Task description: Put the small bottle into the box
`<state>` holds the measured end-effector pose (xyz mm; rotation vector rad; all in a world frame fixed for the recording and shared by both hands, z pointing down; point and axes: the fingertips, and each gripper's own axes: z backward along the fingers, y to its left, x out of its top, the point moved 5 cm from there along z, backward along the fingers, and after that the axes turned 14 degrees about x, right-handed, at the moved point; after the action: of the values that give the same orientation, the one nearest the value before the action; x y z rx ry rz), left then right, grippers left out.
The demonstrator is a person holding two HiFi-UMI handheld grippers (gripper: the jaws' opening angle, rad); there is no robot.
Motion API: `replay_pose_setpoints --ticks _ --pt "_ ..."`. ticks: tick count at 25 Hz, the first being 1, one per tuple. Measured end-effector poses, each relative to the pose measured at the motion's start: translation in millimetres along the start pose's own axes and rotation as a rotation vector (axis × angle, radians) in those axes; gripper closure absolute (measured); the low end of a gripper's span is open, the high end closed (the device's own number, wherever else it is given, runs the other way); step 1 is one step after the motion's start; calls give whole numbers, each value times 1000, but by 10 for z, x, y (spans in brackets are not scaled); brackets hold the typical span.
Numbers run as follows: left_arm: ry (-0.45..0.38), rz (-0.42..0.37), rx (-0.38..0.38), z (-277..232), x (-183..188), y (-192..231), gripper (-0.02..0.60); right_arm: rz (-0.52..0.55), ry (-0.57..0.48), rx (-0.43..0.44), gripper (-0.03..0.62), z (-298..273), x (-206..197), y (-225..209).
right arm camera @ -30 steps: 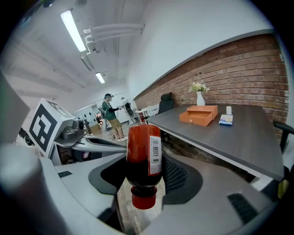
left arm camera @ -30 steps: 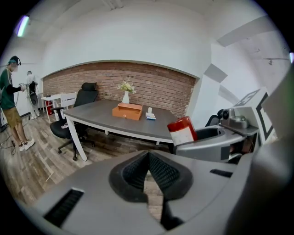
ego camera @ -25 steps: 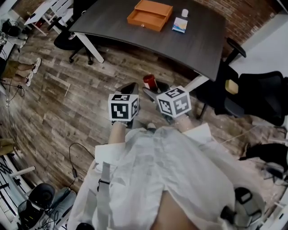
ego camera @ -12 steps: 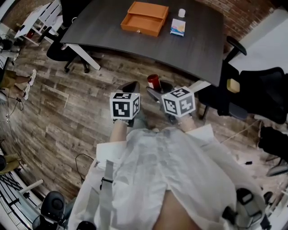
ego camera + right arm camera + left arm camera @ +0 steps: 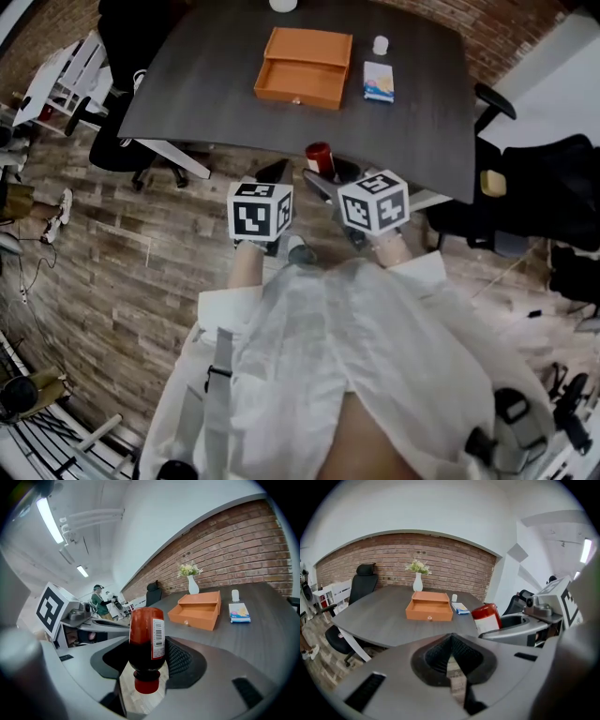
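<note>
A small red bottle [image 5: 146,644] with a white label and red cap is clamped cap-down in my right gripper [image 5: 147,662], which is shut on it. In the head view the bottle [image 5: 319,159] pokes out ahead of the right gripper [image 5: 326,180], just short of the table's near edge. The open orange box [image 5: 302,67] lies on the dark table [image 5: 206,94], well ahead of both grippers. My left gripper [image 5: 452,645] is shut with nothing in it; it sits beside the right one [image 5: 275,174]. From the left gripper view the box [image 5: 429,609] and bottle [image 5: 486,618] both show.
A small white bottle [image 5: 381,44] and a blue-white packet [image 5: 379,82] lie right of the box. A white vase with flowers [image 5: 417,581] stands behind it. Black office chairs [image 5: 525,202] flank the table. The floor is wood plank.
The table and box have come nearer and lower in the head view as the person stepped toward them. Both grippers keep their pose, with the red bottle still held.
</note>
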<state>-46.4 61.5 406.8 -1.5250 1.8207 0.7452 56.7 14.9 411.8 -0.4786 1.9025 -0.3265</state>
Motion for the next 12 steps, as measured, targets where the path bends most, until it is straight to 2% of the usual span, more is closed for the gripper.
replay_pose_setpoints --ticks 6,12 --pt "-28 -66 -54 -295 402 384 577 -13 -58 -56 382 -392 339 -144" --pt "-5 -78 -127 -471 403 544 578 -45 -60 -120 382 -556 374 -205"
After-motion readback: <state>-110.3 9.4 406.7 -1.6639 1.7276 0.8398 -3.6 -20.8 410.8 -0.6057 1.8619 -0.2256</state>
